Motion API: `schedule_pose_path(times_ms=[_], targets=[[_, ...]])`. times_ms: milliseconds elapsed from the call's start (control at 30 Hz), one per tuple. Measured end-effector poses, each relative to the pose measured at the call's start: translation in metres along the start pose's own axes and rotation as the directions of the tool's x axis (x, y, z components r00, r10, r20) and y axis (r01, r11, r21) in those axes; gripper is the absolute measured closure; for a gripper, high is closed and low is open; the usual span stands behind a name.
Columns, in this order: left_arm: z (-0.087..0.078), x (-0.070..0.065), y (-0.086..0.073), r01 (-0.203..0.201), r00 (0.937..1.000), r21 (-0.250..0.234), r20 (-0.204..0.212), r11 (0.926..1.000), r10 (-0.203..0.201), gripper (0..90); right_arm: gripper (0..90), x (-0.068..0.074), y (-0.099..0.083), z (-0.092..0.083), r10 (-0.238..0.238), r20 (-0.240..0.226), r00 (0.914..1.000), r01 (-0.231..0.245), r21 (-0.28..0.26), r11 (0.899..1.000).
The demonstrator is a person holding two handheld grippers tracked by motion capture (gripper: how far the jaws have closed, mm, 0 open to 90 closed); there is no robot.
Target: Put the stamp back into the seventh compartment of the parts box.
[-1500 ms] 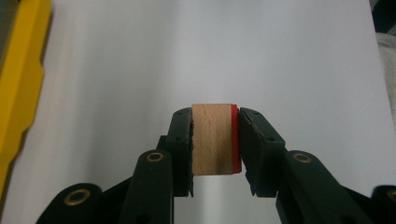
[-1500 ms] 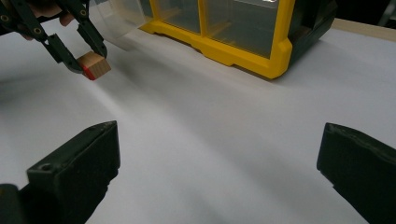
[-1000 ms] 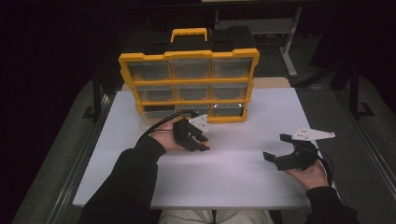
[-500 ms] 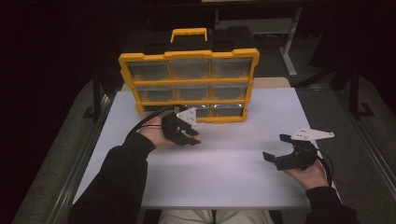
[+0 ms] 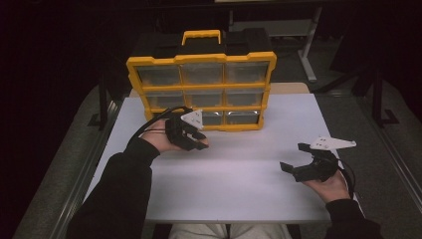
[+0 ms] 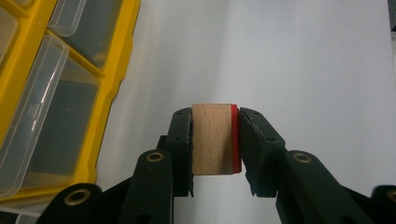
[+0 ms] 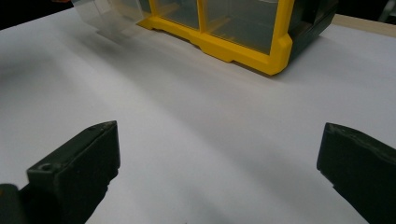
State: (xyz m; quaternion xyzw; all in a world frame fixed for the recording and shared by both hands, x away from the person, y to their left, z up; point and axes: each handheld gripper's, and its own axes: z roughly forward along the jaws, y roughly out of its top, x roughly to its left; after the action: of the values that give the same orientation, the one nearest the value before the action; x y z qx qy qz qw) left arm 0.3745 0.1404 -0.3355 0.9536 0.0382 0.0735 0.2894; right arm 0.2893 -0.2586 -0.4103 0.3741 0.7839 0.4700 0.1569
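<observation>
Left gripper (image 6: pixel 215 140) fingers clamp wooden block (image 6: pixel 212 138) beside organizer (image 5: pixel 201 89); right gripper (image 5: pixel 298 158) fingers apart over bare table (image 5: pixel 249 174).

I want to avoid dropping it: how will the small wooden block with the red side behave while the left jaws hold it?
The wooden block looks solid and stiff, so it probably will not deform. Its flat faces sit squarely against the left gripper jaws, so slipping seems unlikely. It appears small and probably light.

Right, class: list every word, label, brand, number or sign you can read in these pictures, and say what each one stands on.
None can be read.
Yellow drawer cabinet: no label or brand shows; its clear drawers bear only a faint embossed mark, too blurred to read.
Wooden block in the left gripper: plain wood, red edge, no print.
White tabletop: unmarked.
</observation>
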Motion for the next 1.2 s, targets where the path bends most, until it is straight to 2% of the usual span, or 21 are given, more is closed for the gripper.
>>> schedule_pose_path(times_ms=[267,567,800,967,1200], targets=[[-0.009,0.007,-0.003,0.018,0.9996,0.005,-0.024,0.9998,-0.017,66.5,0.0,0.000,0.000,0.000,-0.001,0.000,1.0000,0.001,-0.001,1.000],[-0.024,0.019,-0.014,0.040,0.9966,-0.003,-0.071,0.9992,-0.040,66.5,0.0,0.000,0.000,0.000,-0.004,0.001,1.0000,0.004,0.001,1.000],[-0.037,0.027,-0.023,0.066,0.9902,-0.025,-0.122,0.9975,-0.069,66.5,0.0,0.000,0.000,0.001,-0.005,-0.001,1.0000,0.005,0.004,1.000],[-0.045,0.033,-0.031,0.102,0.9863,-0.044,-0.126,0.9938,-0.106,66.5,0.0,0.000,-0.001,0.001,-0.004,-0.001,1.0000,0.004,0.008,1.000],[-0.056,0.042,-0.044,0.152,0.9749,-0.060,-0.155,0.9865,-0.160,66.5,0.0,0.000,-0.001,0.002,-0.002,-0.003,1.0000,0.002,0.013,1.000]])
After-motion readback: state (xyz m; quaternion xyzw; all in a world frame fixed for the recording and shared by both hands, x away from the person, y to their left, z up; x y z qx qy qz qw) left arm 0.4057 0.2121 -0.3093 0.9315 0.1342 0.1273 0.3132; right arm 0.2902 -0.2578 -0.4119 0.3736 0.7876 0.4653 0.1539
